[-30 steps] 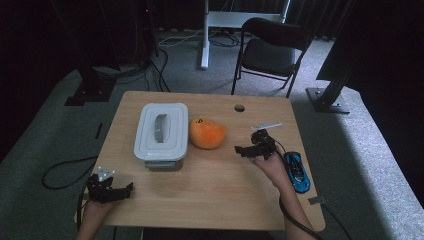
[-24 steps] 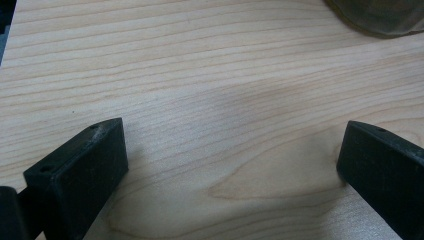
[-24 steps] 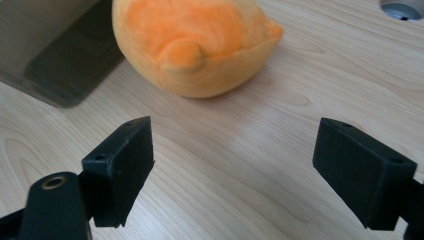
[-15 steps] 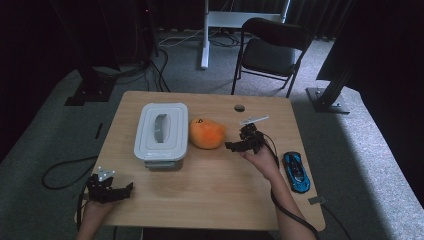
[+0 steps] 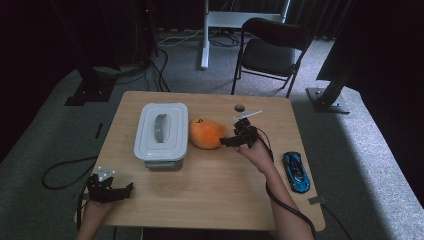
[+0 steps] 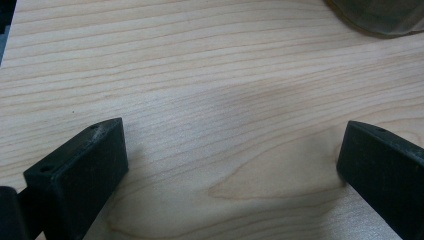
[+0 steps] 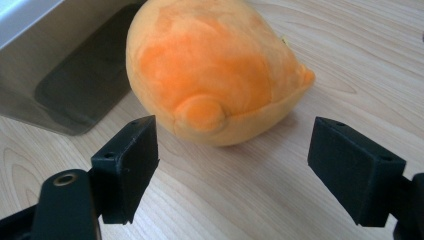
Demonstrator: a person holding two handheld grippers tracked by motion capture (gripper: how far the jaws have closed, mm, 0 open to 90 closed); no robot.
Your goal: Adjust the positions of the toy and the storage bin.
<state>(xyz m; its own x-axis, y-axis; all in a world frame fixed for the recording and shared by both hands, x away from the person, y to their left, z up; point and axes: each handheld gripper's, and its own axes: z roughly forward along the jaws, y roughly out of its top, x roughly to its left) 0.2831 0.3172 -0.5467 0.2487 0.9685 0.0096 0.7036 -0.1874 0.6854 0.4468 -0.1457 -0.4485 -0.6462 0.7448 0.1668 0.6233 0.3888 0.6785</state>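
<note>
The orange plush toy, lying on the table just beside the lidded container, is being approached, not yet gripped, by the right gripper, jaws apart, while the left gripper is being held wide open near the table's corner.

Two matte black handheld tools: the left tool carries a grey three-cornered plate on top, the right tool a pale strip and a black cable trailing along a bare forearm. Each ends in blocky black pads with small round holes.
</note>
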